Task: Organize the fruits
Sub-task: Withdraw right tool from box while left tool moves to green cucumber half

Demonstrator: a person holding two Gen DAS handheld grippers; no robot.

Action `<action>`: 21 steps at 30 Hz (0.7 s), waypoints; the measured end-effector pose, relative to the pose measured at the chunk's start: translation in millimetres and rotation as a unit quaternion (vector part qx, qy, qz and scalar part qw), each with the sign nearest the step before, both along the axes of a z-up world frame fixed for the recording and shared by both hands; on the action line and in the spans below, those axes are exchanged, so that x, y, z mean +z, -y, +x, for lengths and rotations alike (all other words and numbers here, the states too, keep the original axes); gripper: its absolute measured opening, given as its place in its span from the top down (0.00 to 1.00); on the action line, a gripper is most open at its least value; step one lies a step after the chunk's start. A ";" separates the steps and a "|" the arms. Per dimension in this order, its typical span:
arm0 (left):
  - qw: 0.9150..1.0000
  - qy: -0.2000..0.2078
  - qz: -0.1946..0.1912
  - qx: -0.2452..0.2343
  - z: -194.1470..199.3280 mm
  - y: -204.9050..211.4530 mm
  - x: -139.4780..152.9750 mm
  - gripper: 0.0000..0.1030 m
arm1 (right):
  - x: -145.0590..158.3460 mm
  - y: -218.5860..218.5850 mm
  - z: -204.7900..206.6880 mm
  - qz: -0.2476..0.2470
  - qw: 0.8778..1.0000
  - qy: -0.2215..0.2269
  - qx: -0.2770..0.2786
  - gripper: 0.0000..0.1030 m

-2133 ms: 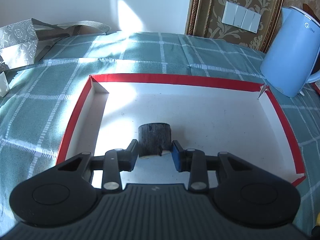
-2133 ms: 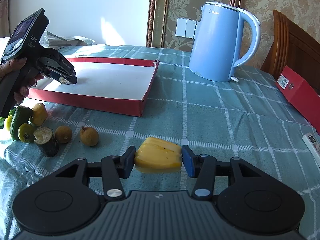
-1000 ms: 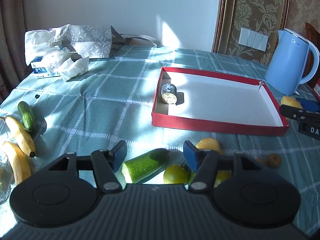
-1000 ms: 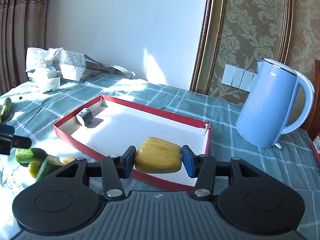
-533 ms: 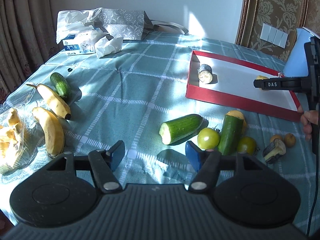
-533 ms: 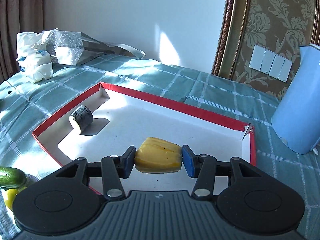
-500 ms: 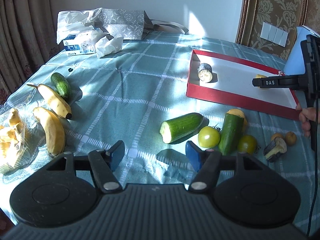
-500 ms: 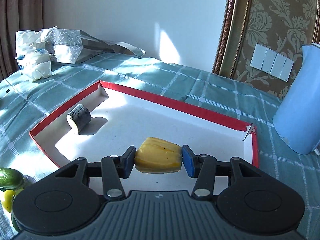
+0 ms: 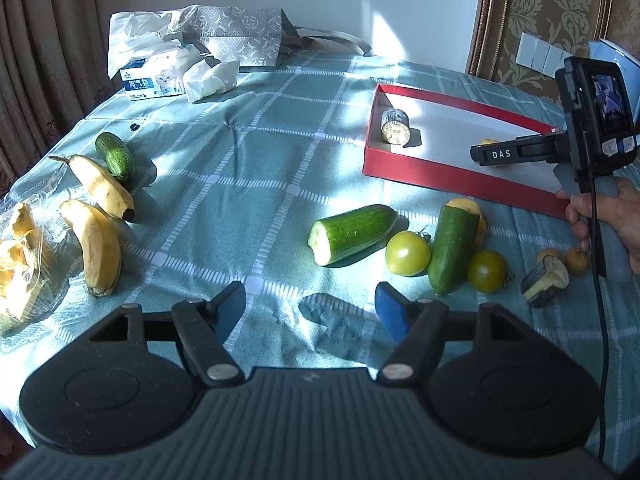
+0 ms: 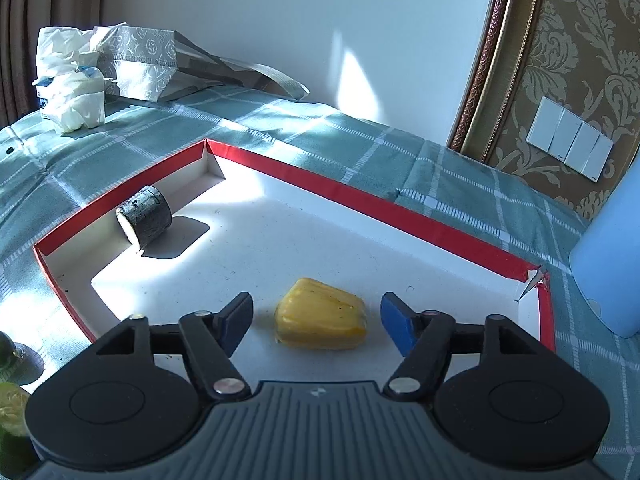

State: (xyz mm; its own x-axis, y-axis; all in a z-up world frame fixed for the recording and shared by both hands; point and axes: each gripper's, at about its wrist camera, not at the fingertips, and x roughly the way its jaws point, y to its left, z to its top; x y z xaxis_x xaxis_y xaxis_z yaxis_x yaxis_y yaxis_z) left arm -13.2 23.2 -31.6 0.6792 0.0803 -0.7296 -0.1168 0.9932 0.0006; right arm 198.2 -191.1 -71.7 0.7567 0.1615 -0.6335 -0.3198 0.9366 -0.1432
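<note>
left wrist view: the left gripper (image 9: pixel 310 306) hangs over the checked tablecloth (image 9: pixel 256 152) with its jaws apart and nothing between them, they've just been opening. just ahead of it lies a cut cucumber half (image 9: pixel 352 234), with a green tomato (image 9: pixel 408 253), a second cucumber piece (image 9: pixel 454 248) and another green tomato (image 9: pixel 487 271) bunched to its right. two bananas (image 9: pixel 98 220) and a small cucumber (image 9: pixel 114 155) sit well off to the left. the red tray (image 9: pixel 452 182) is further back with a dark cut chunk (image 9: pixel 395 126) in its near-left corner.

right wrist view: the right gripper (image 10: pixel 316 326) has just been opening too, jaws wide now. the yellow fruit piece (image 10: pixel 320 314) lies on the white tray floor between the pads (image 10: pixel 236 320), touching neither. the dark chunk shows up again near the tray's left wall.
</note>
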 end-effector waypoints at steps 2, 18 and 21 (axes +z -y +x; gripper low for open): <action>1.000 0.001 0.000 -0.003 -1.0 -0.2 0.4 0.32 | 5.4 2.6 -6.9 0.007 1.000 0.015 0.003 0.17; 0.991 0.017 0.031 -0.132 19.3 8.6 -7.0 0.25 | 26.5 63.9 -181.4 0.044 0.998 0.040 -0.027 0.05; 0.986 0.020 0.039 -0.159 29.2 9.7 -8.8 0.25 | 23.1 67.2 -202.2 0.037 0.998 0.031 -0.040 0.05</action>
State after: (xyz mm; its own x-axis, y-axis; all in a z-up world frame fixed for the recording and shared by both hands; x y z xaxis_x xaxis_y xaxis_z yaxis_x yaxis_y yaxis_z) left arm 16.0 13.5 -40.3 0.7075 -0.0856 -0.7015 0.1982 0.9768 0.0807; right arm -4.0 -258.3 -48.6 0.8065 0.1436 -0.5736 -0.2367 0.9674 -0.0906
